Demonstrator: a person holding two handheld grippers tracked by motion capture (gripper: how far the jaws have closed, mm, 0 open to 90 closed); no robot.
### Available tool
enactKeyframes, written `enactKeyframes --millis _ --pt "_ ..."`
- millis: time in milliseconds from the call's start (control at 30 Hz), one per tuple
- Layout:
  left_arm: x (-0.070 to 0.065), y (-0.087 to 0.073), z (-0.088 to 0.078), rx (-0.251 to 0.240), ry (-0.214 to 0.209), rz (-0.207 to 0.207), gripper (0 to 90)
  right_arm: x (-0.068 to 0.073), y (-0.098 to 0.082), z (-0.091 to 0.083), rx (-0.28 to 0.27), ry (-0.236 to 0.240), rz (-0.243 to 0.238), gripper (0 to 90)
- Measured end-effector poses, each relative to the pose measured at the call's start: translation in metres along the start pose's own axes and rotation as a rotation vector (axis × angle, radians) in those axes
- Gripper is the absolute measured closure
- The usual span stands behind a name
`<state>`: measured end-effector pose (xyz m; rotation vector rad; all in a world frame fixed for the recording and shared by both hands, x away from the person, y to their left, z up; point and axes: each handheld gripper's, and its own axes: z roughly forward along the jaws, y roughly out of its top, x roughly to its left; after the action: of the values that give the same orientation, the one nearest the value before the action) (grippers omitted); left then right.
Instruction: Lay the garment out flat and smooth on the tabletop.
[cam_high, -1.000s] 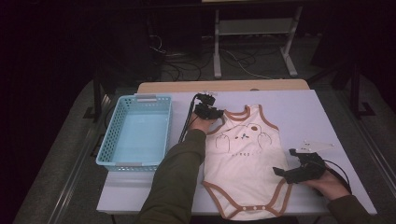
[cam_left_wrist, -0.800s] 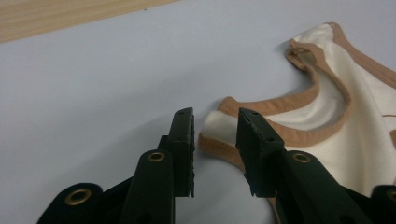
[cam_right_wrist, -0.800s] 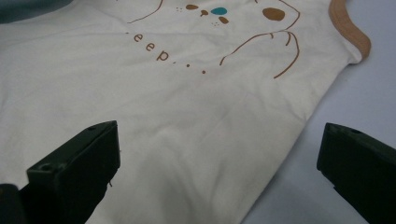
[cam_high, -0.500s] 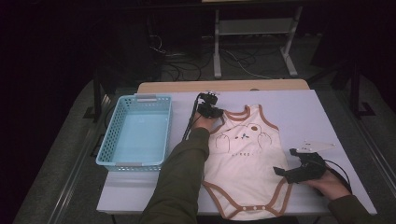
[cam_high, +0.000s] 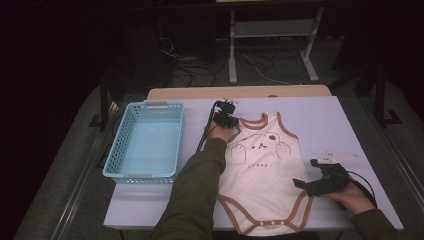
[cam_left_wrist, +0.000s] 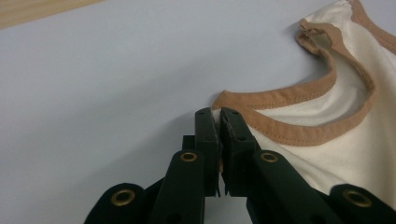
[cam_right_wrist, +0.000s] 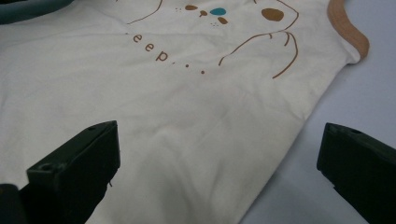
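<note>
Left claw (cam_left_wrist: 219, 140) of mine has just been closing, and now it pinches the brown edge of the baby bodysuit (cam_high: 265, 175) at the shoulder strap nearest the basket. I can see the cloth squeezed between the two black jaws. In the high view that left claw (cam_high: 226, 120) sits at the top corner of the bodysuit, at the far end from me.

My right claw (cam_high: 320, 182) rests low on the other side, right at the brown edge of the bodysuit near the leg hole. Its jaws stand wide apart and hold nothing. Cream cloth with the bear drawing (cam_right_wrist: 224, 28) lies between and ahead of them.

The bodysuit lies flat, face up. Its long way runs from the neck, far from me, down to the snaps, close to me. So my left claw has the top and my right claw is the nearer one to the bottom. I think the right claw needs to grab its side next, so both can lift or fold together.

Everything sits on a pale grey-blue surface (cam_high: 320, 115). A light blue basket (cam_high: 147, 142) stands to the left, a little apart from the bodysuit, beside my green sleeve (cam_high: 195, 200). Past the surface the room is dark, with cables on the floor and a metal stand (cam_high: 272, 35).
</note>
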<state>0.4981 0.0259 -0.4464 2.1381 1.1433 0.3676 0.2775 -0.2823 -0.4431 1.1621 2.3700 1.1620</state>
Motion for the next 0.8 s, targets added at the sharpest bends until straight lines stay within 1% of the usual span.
enactKeyframes --millis 67,200,333,467,567,667,800 --pt "0.0 0.001 -0.002 -0.006 0.015 0.003 86.6 0.0 0.0 0.0 -0.002 0.0 0.0 0.0" --pt "0.005 0.006 -0.009 -0.02 0.029 0.005 86.9 -0.001 0.0 0.0 -0.002 -0.001 0.002 0.0" --pt "0.011 0.013 -0.014 -0.02 0.059 0.02 87.0 0.0 0.0 0.0 -0.002 -0.001 0.0 0.0" --pt "0.018 0.019 -0.016 -0.011 0.088 0.034 87.0 -0.001 0.0 0.0 -0.003 -0.001 0.0 0.0" --pt "0.021 0.023 -0.014 0.004 0.109 0.057 86.9 -0.001 0.0 0.0 -0.005 -0.002 0.001 0.0" --pt "0.024 0.024 -0.01 0.028 0.123 0.076 86.8 -0.001 -0.001 -0.001 -0.003 -0.003 0.003 0.0" --pt "0.026 0.02 0.0 0.047 0.13 0.071 86.4 -0.002 -0.001 -0.001 -0.003 -0.001 0.005 0.0"
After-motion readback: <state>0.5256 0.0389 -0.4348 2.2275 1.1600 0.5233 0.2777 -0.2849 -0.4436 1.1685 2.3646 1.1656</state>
